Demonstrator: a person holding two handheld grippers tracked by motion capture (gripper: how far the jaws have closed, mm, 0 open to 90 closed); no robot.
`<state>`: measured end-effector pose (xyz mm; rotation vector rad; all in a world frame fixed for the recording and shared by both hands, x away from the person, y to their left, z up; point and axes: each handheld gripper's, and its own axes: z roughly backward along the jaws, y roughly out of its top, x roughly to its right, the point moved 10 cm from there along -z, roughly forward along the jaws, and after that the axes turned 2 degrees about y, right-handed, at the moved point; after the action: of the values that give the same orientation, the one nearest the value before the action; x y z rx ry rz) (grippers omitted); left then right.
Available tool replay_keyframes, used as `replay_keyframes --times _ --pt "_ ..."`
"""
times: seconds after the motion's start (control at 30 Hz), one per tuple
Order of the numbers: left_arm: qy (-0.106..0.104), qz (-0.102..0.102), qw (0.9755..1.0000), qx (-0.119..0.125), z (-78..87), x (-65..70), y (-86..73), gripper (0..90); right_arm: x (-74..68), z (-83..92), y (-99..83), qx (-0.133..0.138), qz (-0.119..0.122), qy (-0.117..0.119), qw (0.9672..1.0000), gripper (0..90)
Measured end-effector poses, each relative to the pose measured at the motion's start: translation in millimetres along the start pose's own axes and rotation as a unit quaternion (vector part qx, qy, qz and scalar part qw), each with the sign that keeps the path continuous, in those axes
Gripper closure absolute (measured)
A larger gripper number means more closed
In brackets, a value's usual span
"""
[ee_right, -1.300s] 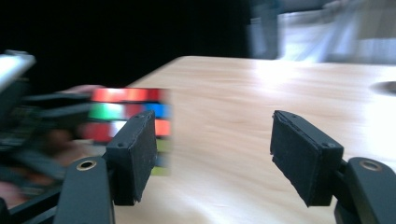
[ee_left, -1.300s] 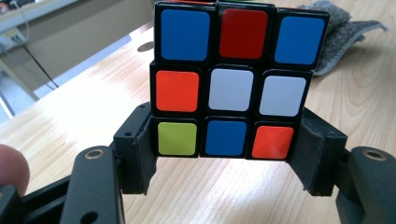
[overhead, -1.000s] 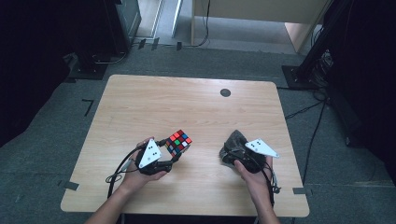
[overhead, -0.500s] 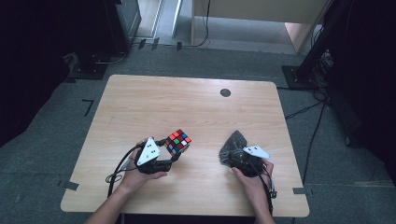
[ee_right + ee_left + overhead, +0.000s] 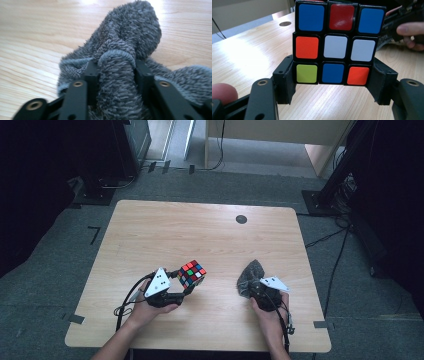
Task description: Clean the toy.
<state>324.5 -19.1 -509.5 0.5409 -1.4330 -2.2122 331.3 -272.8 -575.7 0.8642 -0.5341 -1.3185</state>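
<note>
Table [image 5: 165, 235] first: its wooden top is mostly bare, with a small dark round disc [image 5: 241, 219] near the far edge and all the work gathered along the near edge. On the right side there lies the grey fluffy cloth [image 5: 250, 272], bunched up on the wood, and the right claw [image 5: 254, 287] has just been closing on it; the right gripper view shows a fold of the pile squeezed between the two black jaws, so the grip looks made. To the left, the puzzle cube [image 5: 191, 273] is held up off the wood by the left claw [image 5: 186, 287], whose jaws clamp the bottom layer on both sides, as the left gripper view shows. Judging from this, both pick-ups are done, and what seems left is bringing cloth and cube together, probably to wipe the cube's faces; the two are well apart for now.
</note>
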Motion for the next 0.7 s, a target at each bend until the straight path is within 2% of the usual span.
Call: replay_keyframes --times 0.07,0.17,0.3,0.37,0.5,0.6,0.63,0.67,0.7 --pt "-0.001 -0.003 1.0000 -0.003 -1.0 1.1 -0.9 33.6 -7.4 5.5 9.0 0.023 -0.011 0.036 0.9990 67.7" --pt "-0.003 -0.010 0.9999 -0.008 -3.0 3.0 -2.9 33.7 -28.3 21.7 29.3 0.073 -0.004 0.085 0.9937 67.9" --pt "-0.004 -0.027 0.9995 -0.016 -6.2 9.3 -4.9 33.7 -71.9 48.8 53.4 0.131 0.029 0.159 0.9780 67.7" --pt "-0.006 -0.037 0.9991 -0.018 -7.5 13.5 -4.9 33.7 -88.4 58.2 59.5 0.147 0.041 0.180 0.9718 67.6" --pt "-0.010 -0.057 0.9981 -0.022 -9.7 23.1 -4.5 33.7 -124.5 73.7 66.9 0.159 0.067 0.232 0.9573 67.5" --pt "-0.019 -0.065 0.9975 -0.021 -10.8 30.9 -3.4 33.7 -146.0 78.6 66.8 0.159 0.083 0.258 0.9492 67.2" --pt "-0.024 -0.066 0.9973 -0.019 -10.5 32.9 -2.4 33.7 -151.2 78.4 65.8 0.159 0.091 0.262 0.9476 67.1" --pt "-0.028 -0.066 0.9973 -0.016 -9.7 34.5 -1.3 33.7 -153.9 76.2 64.1 0.155 0.102 0.257 0.9484 67.0" --pt "-0.024 -0.069 0.9972 -0.016 -9.2 33.8 -1.2 33.8 -154.1 73.3 62.3 0.150 0.103 0.249 0.9513 66.7"
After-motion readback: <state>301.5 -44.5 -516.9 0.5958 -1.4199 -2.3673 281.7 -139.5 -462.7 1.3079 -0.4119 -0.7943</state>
